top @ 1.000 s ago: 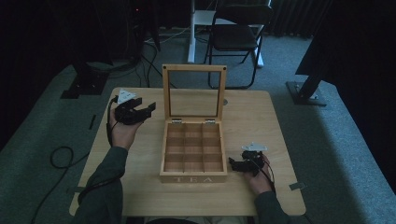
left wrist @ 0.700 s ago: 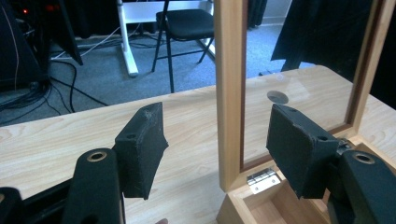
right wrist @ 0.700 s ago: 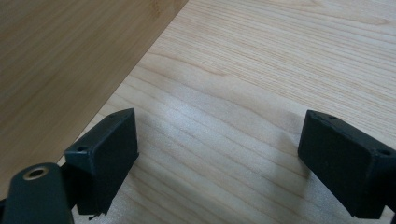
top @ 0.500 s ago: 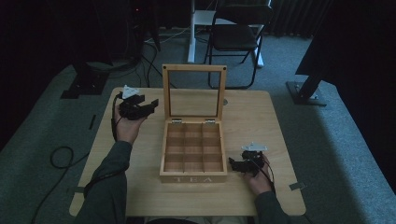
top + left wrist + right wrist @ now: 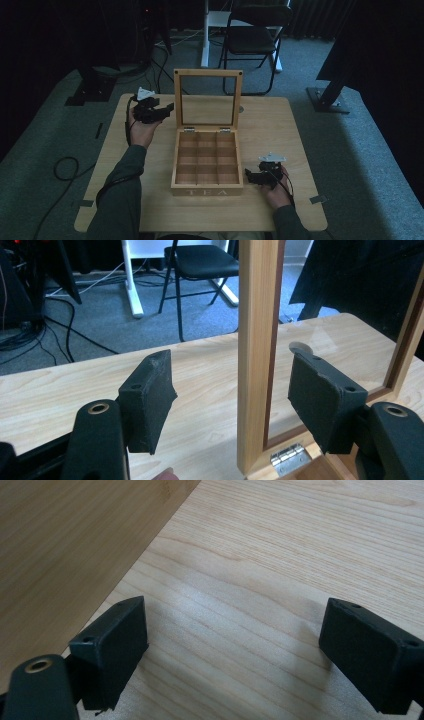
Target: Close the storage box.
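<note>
A wooden tea box (image 5: 207,191) with several empty compartments stands mid-table, its glass-paned lid (image 5: 207,74) upright. My left gripper (image 5: 169,108) is open at the lid's left edge. In the left gripper view the lid's side post (image 5: 256,355) rises in the gap of the left gripper (image 5: 230,367), with neither pad pressing on it. Low on the table, my right gripper (image 5: 248,175) is open just right of the box. In the right gripper view the right gripper (image 5: 235,625) holds nothing over bare table, and the box wall (image 5: 75,545) is at the upper left.
The light wooden table (image 5: 265,120) has open room to the right of the box and in front of it. Behind the table are a black chair (image 5: 252,40), a white post and stand bases on carpet. Cables (image 5: 65,167) lie on the floor at left.
My left gripper has moved right and slightly away from the person, up to the lid's left edge. The right gripper and the box have stayed put.
</note>
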The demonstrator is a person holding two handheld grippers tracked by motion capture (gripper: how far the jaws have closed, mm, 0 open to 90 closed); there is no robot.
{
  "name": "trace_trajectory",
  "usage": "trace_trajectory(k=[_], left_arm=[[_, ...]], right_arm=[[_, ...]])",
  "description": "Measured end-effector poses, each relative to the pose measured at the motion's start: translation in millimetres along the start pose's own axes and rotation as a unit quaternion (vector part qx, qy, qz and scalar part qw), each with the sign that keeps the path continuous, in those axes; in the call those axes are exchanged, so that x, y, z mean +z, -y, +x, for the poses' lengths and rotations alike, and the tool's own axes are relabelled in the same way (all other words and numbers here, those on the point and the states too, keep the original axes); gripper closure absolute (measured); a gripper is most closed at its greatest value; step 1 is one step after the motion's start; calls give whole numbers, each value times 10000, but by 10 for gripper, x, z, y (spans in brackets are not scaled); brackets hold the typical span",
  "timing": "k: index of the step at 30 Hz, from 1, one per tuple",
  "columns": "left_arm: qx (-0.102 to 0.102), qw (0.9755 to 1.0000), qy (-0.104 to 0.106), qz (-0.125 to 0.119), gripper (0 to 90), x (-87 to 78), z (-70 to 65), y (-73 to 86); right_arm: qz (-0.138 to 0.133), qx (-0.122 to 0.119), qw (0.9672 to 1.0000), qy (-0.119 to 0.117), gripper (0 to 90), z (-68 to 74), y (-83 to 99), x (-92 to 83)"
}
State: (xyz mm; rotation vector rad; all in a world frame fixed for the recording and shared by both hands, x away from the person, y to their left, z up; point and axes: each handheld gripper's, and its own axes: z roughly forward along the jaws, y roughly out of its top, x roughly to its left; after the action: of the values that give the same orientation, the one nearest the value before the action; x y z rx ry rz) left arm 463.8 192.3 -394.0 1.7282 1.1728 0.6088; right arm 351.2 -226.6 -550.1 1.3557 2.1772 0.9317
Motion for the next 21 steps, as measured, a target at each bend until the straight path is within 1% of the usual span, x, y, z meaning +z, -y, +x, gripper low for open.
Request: trace_trajectory(k=[9, 13, 14, 18, 21], left_arm=[[47, 9999, 88, 63, 349, 210, -106, -44], [4, 9999, 105, 129, 355, 303, -121, -54], [-35, 9999, 116, 123, 358, 326, -125, -56], [32, 9997, 136, 208, 377, 404, -154, -75], [55, 9996, 166, 204, 391, 440, -182, -104]], right_arm=[[2, 4, 10000, 3, 116, 1, 0, -1], [1, 8, 10000, 8, 117, 2, 1, -1], [1, 8, 10000, 8, 117, 2, 1, -1], [1, 10, 10000, 11, 117, 3, 1, -1], [3, 16, 10000, 13, 117, 4, 1, -2]])
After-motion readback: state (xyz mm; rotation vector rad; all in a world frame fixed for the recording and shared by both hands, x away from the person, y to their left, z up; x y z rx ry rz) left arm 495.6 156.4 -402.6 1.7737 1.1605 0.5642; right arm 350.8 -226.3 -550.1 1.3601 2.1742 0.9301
